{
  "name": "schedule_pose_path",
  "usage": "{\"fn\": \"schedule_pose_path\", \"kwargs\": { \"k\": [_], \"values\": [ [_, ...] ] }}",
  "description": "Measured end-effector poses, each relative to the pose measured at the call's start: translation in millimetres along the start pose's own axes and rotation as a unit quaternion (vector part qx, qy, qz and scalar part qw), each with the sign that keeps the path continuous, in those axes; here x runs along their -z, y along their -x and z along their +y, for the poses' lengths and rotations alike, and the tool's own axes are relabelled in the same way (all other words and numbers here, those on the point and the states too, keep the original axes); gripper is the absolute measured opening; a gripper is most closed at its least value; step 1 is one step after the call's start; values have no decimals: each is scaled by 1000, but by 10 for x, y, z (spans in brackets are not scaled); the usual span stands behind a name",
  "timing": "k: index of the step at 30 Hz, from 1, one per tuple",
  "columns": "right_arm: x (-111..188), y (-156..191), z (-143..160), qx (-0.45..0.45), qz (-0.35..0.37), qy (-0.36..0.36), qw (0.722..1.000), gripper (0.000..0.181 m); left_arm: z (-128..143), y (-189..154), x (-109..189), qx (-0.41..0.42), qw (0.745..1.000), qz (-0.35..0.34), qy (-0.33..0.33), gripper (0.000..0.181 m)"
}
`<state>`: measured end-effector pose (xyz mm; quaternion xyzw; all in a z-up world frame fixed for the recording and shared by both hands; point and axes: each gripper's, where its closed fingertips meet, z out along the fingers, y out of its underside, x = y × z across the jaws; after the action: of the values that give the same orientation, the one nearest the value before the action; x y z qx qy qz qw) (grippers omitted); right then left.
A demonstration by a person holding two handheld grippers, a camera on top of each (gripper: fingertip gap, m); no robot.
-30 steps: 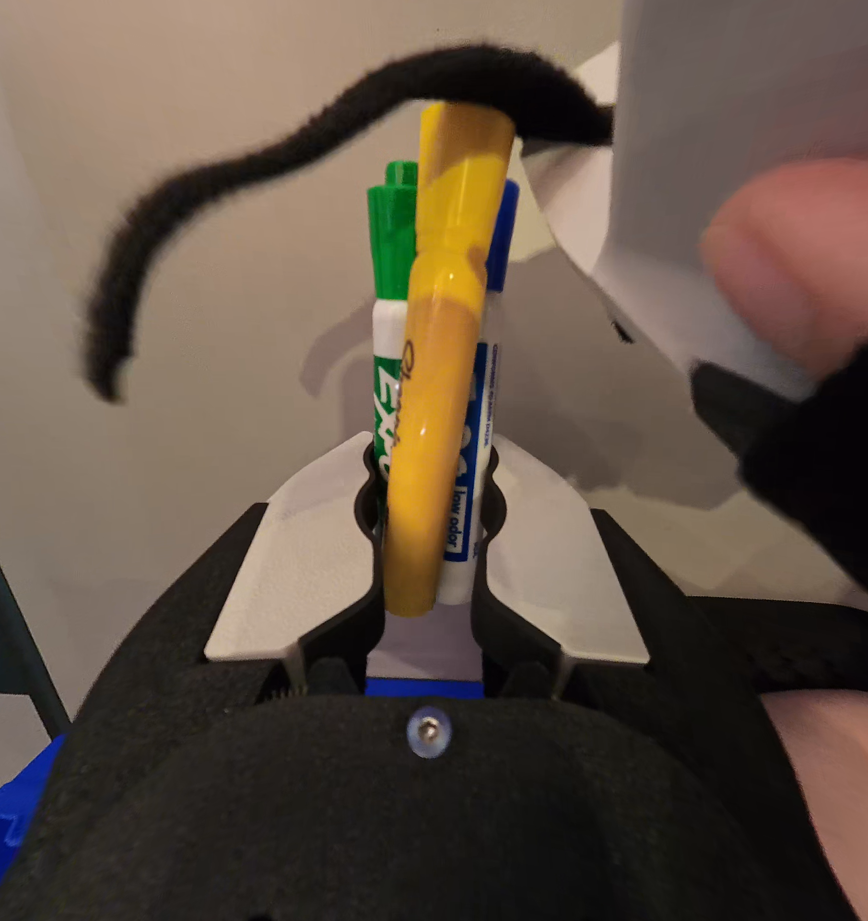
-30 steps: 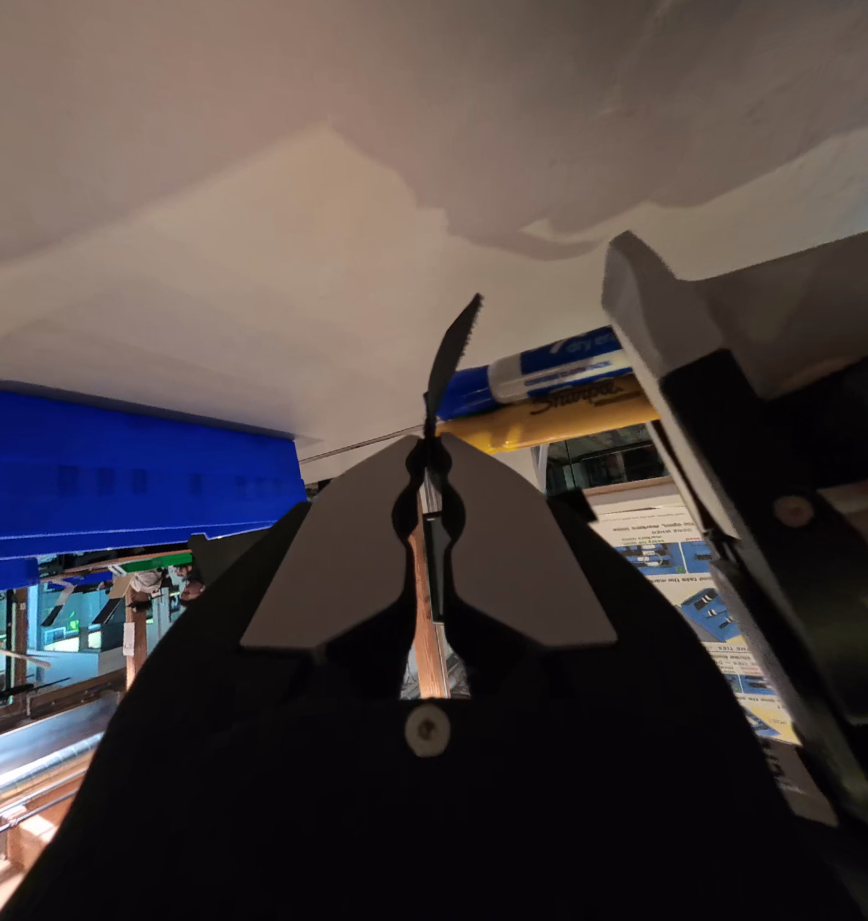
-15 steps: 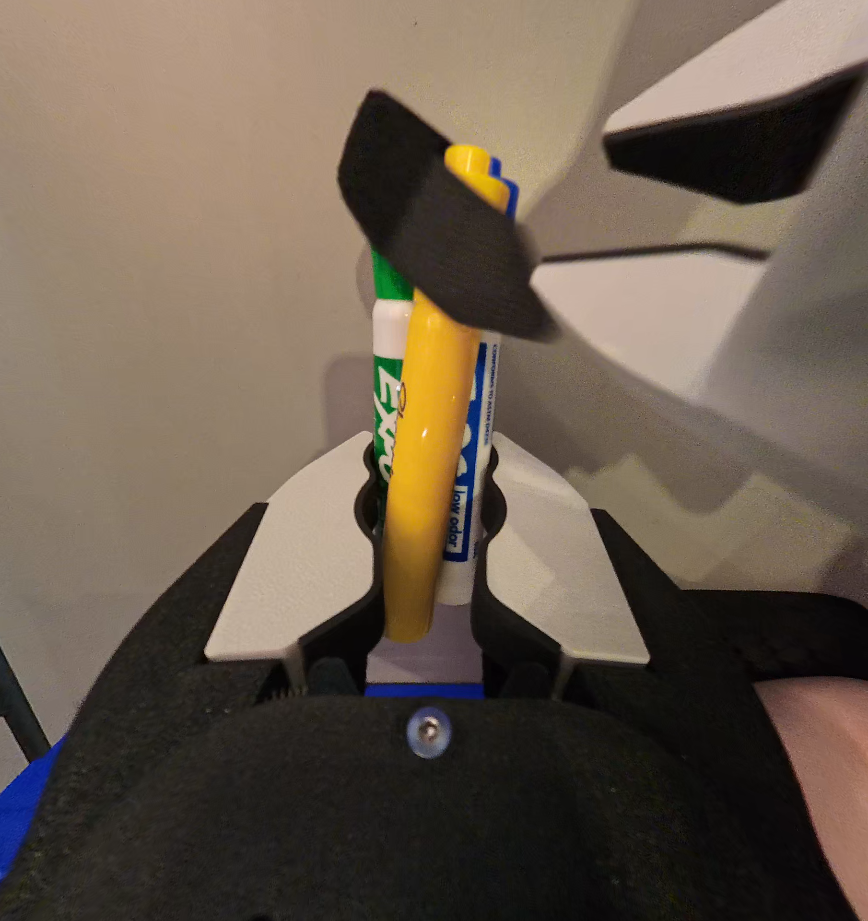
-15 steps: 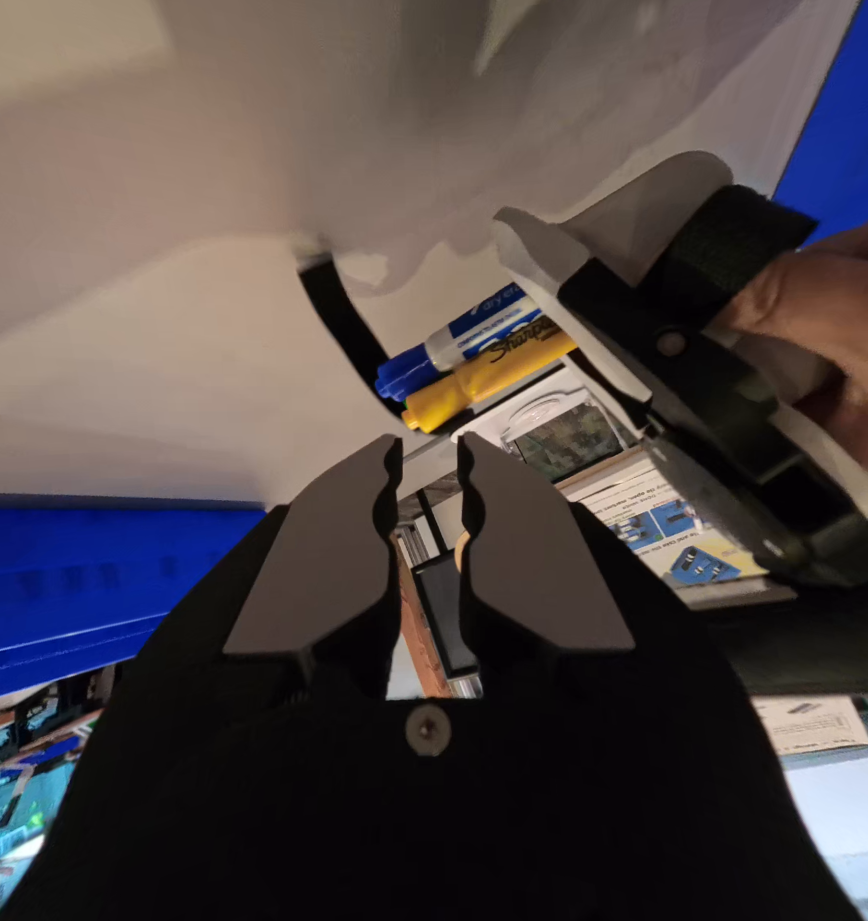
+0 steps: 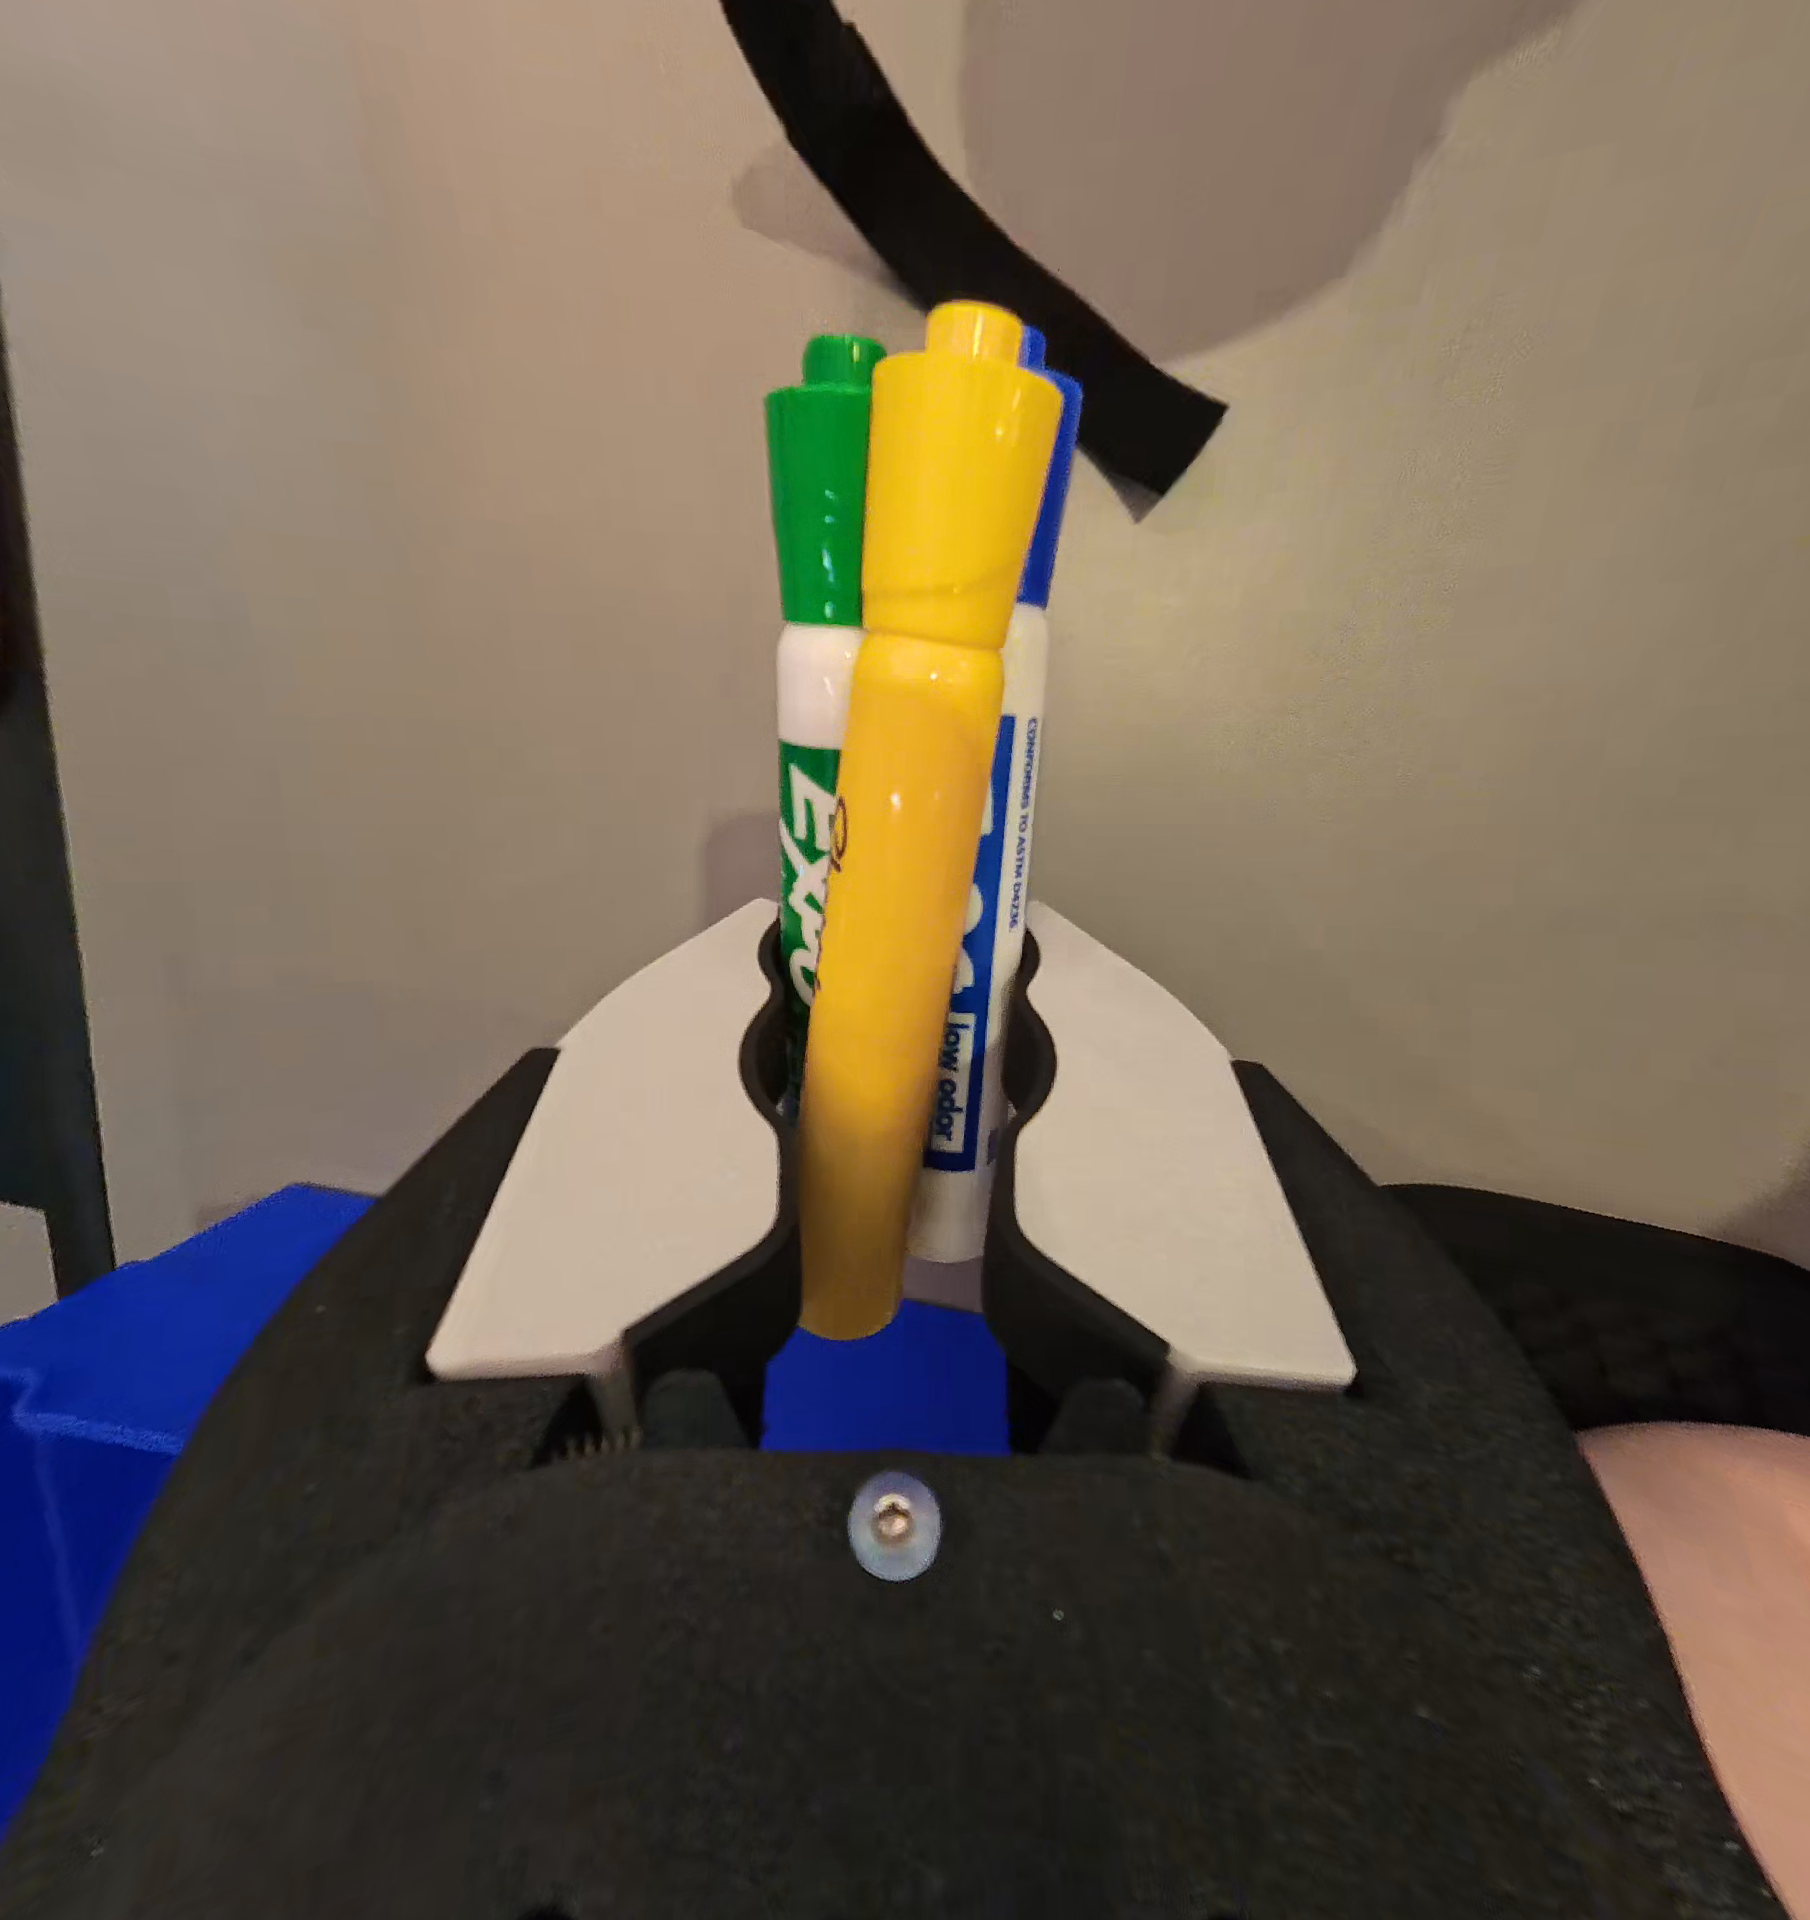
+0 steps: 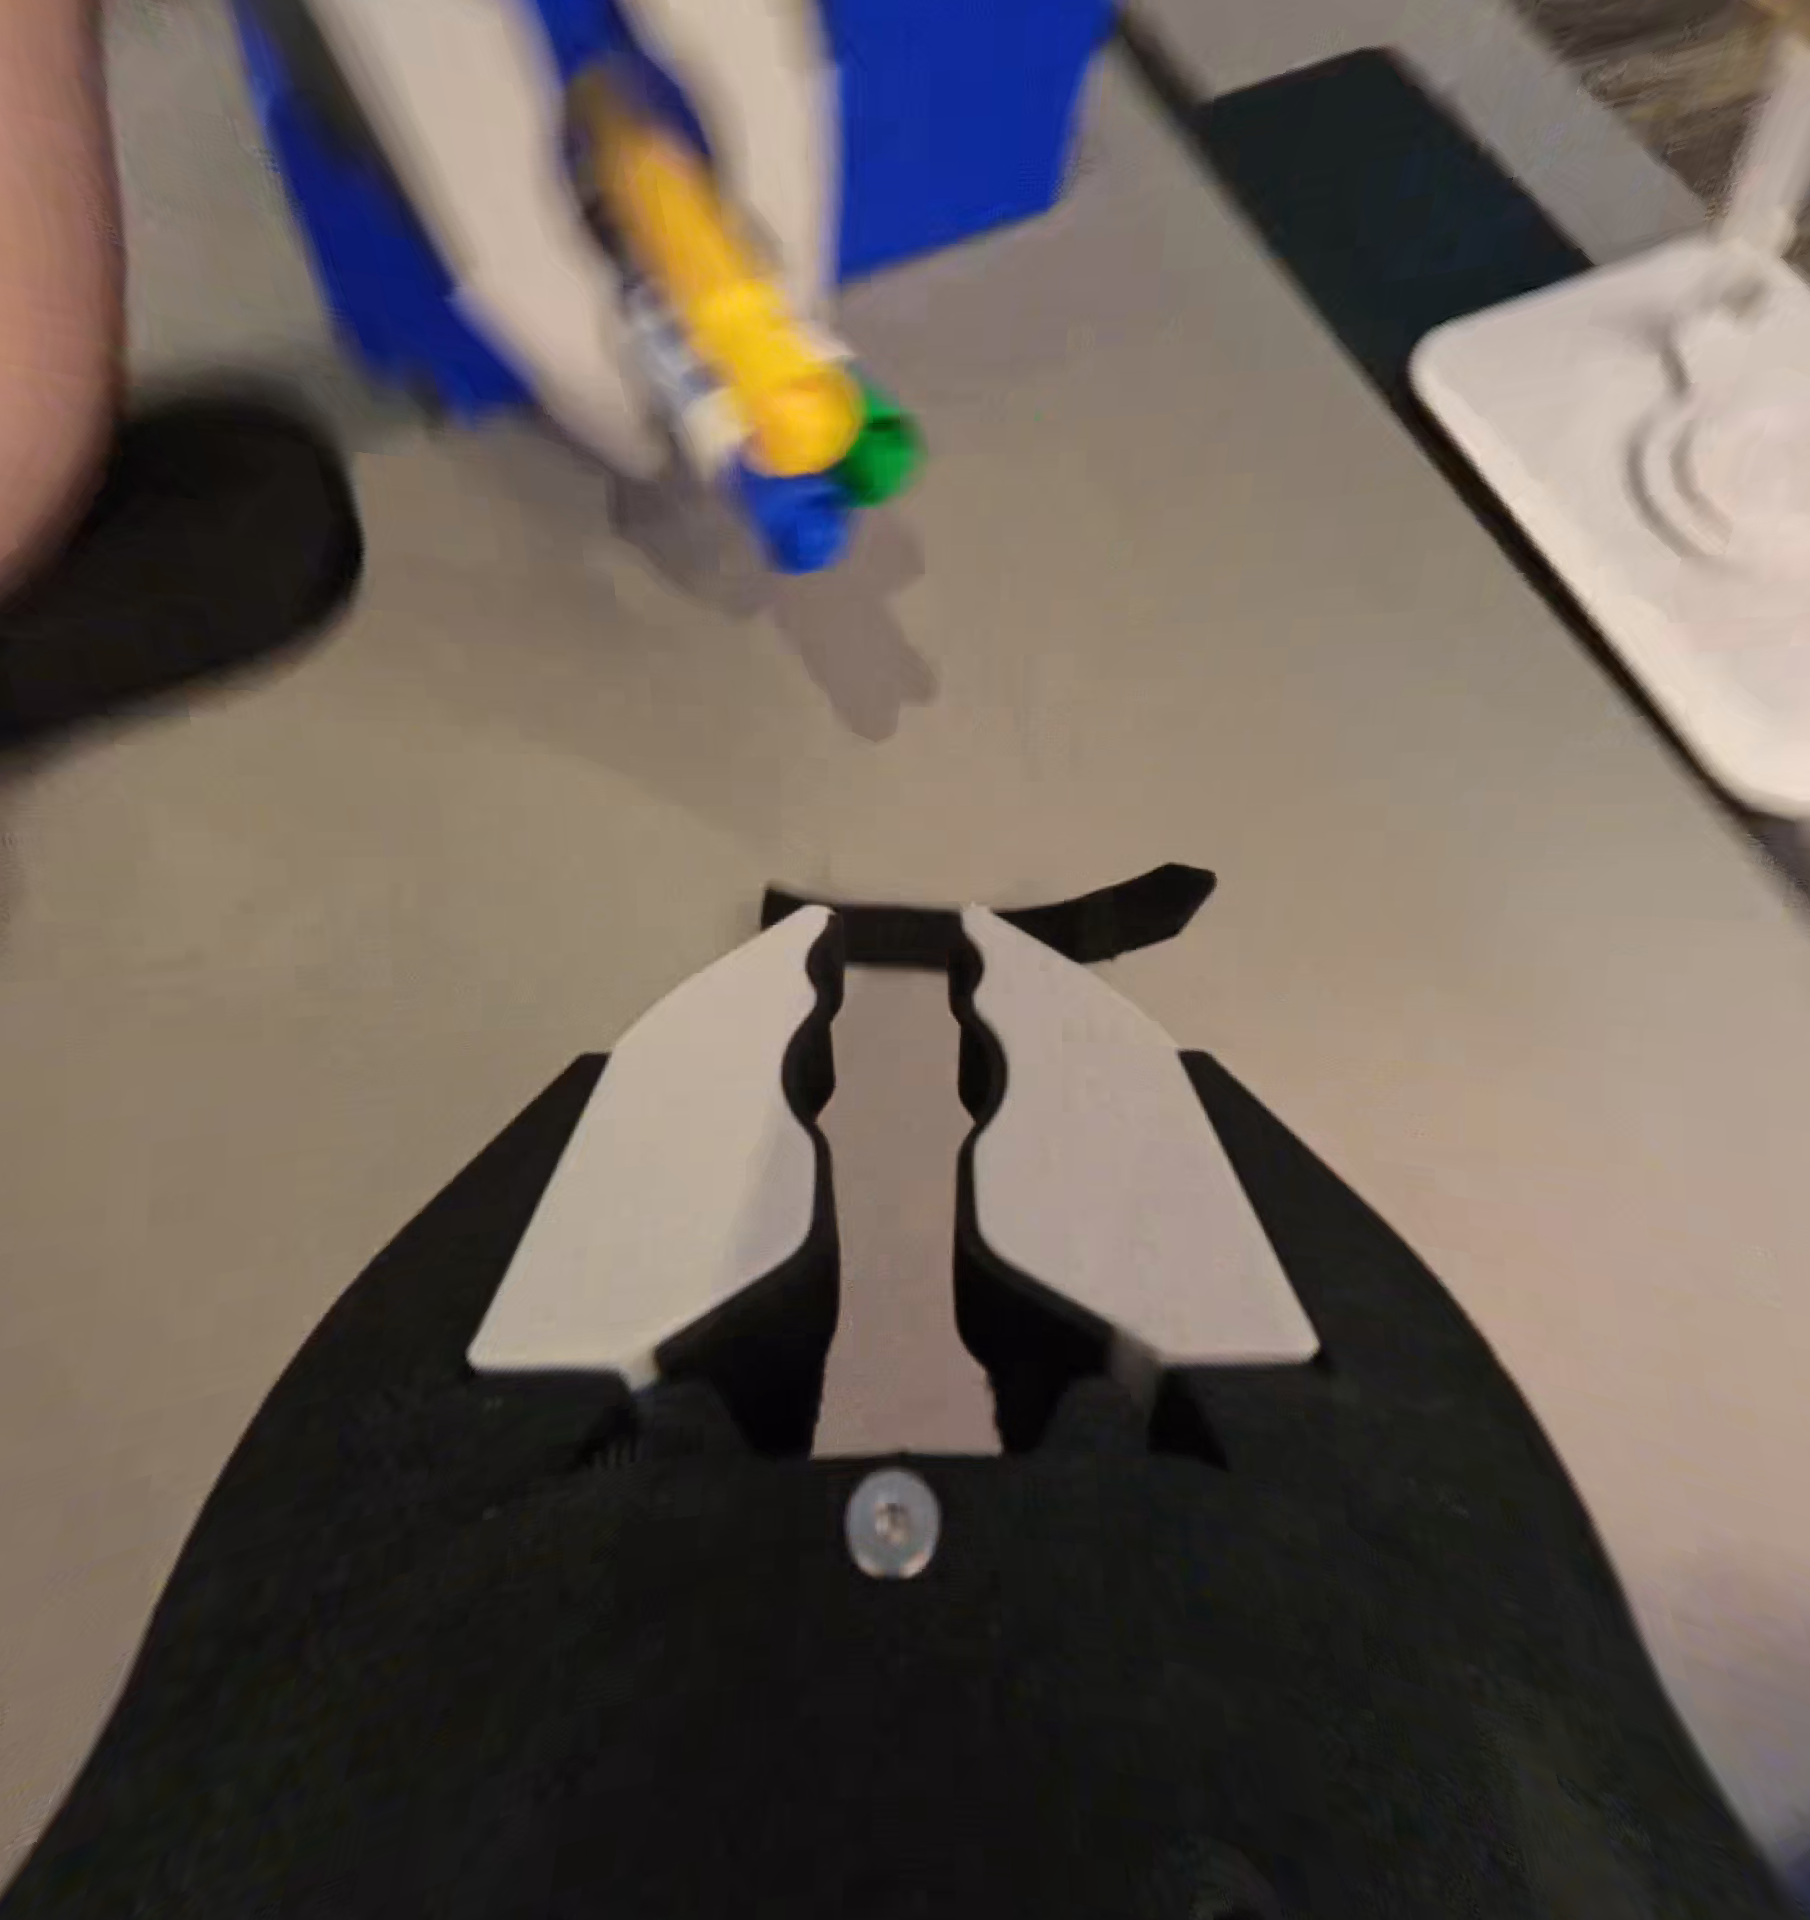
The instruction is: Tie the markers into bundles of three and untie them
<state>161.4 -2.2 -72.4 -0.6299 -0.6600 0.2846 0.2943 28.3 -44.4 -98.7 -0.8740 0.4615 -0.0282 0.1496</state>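
Left jaws clamp three markers (image 5: 911,831); right jaws gape, empty, over the black strap (image 6: 1140,904) on the tabletop (image 6: 361,935). The strap looks limp and light; best pinched near one end.

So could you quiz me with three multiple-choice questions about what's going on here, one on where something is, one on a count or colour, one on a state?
1. Where is the flat black fabric strap?
A. wound round the markers
B. on the grey tabletop at the right gripper's fingertips
C. in the blue bin

2. How many markers does the left gripper hold?
A. two
B. three
C. five

3. The right gripper is:
A. open, gripping nothing
B. shut on the strap
C. shut on a marker

Answers: 1 B, the strap lies flat past the tips; 2 B, the green marker, yellow marker and blue marker; 3 A, tabletop shows between its fingers.
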Motion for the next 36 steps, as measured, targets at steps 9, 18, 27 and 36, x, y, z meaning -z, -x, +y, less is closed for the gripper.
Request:
{"fn": "schedule_pose_path", "kwargs": {
  "k": [9, 18, 27, 36],
  "values": [
    [-587, -660, 500, -215, -11, -66, 974, 42, 27, 22, 20, 3, 1000, -2, 0, 38],
    [-868, -333, 472, -180, -84, -17, 980, 4, 5, -17, -48, -6, 1000, 10, 5, 38],
    [267, -572, -657, 163, 121, -277, 939, 3, -145, -105, -263, -37, 999, 36, 5, 38],
    [108, 262, -894, 487, 324, -254, 770, 3, -207, -130, -339, -35, 998, 49, 1, 38]
  ]
}}
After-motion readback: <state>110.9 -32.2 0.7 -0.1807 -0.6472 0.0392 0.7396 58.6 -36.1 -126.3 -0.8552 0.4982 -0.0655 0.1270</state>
